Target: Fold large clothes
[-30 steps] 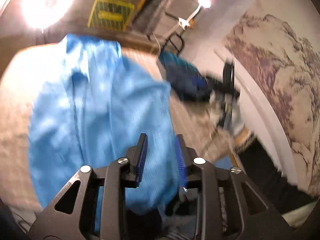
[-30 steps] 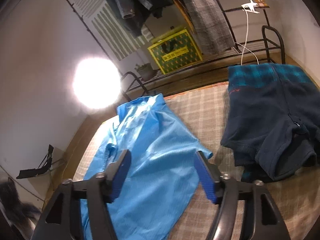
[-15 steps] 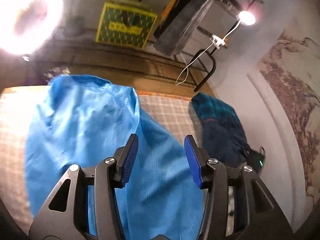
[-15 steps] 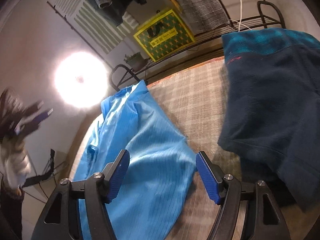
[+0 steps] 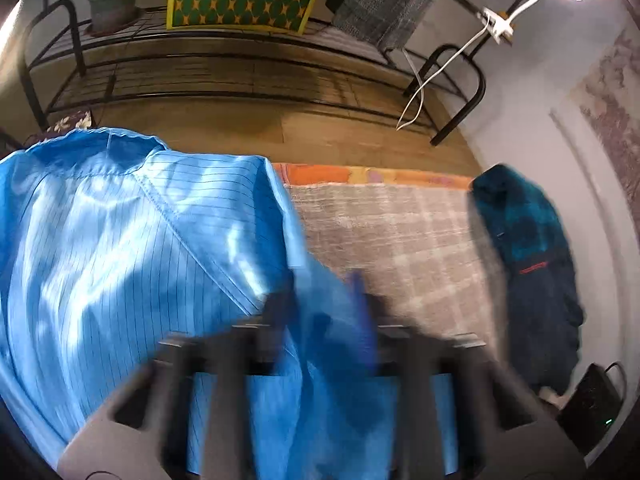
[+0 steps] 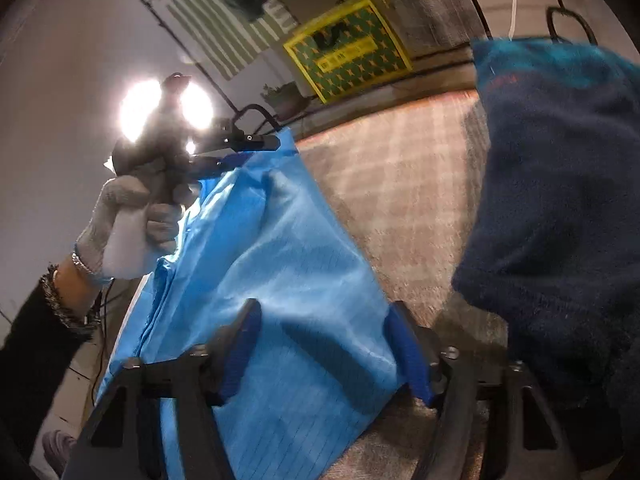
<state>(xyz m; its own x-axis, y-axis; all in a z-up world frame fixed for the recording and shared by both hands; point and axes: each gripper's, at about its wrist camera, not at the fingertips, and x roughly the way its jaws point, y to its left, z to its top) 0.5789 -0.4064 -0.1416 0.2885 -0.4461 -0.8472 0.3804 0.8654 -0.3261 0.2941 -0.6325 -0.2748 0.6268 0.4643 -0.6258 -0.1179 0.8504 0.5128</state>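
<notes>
Though blurred up close, left tool (image 6: 276,142) apparently pinches shirt (image 6: 272,264).

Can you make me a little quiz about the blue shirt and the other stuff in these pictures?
1. True or false: the dark jacket lies on the checked blanket.
2. What is pinched in the fingers of the left gripper? A) a sock B) the blue shirt C) a towel
3. Fill in: the hand holding the left gripper wears a grey ____.
Key: 1 true; 2 B; 3 glove.
</notes>
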